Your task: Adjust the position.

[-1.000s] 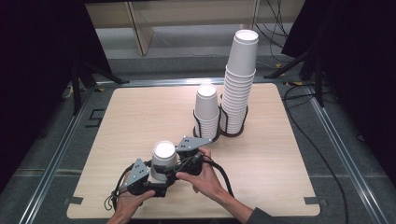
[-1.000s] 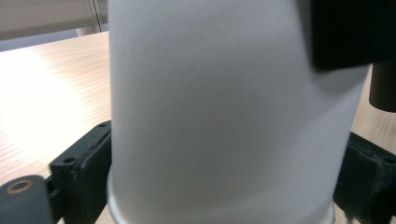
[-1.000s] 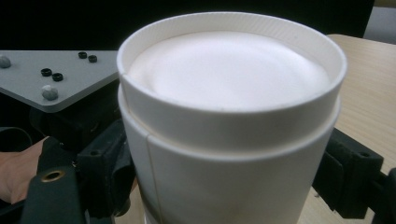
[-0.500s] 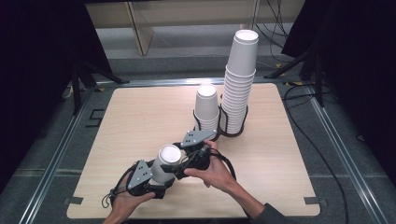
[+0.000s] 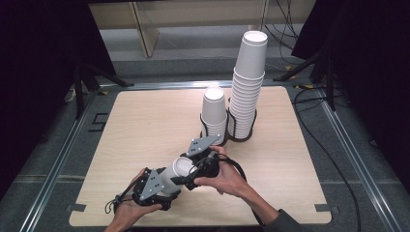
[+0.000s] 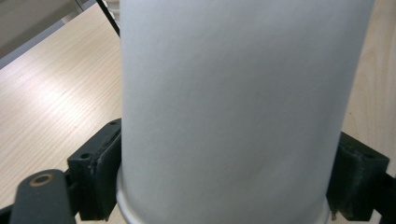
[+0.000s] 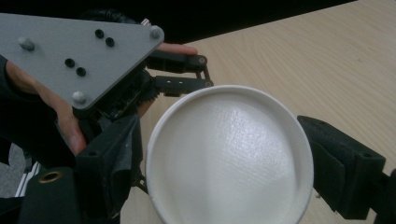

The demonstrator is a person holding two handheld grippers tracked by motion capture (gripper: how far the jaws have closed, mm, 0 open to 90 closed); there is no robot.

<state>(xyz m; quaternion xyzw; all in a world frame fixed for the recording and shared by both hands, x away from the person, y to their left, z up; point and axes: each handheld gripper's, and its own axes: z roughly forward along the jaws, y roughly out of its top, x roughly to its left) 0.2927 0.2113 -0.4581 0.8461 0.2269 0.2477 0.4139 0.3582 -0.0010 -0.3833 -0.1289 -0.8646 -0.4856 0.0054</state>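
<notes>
Near the front edge of the pale wooden table [image 5: 135, 125], the left gripper [image 5: 170, 180] has just closed its jaws on a white paper cup [image 5: 176, 172]. The right gripper [image 5: 192, 175] has its jaws around the cup's closed end, contact unclear. Behind, a black wire rack [image 5: 227, 137] holds a short stack of cups [image 5: 214, 113] and a tall stack of cups [image 5: 248, 87].

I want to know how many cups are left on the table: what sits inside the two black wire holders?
The taller holder carries a high cup stack; the nearer holder carries a short stack. The exact count stays hidden, since nested cups cover each other.
</notes>
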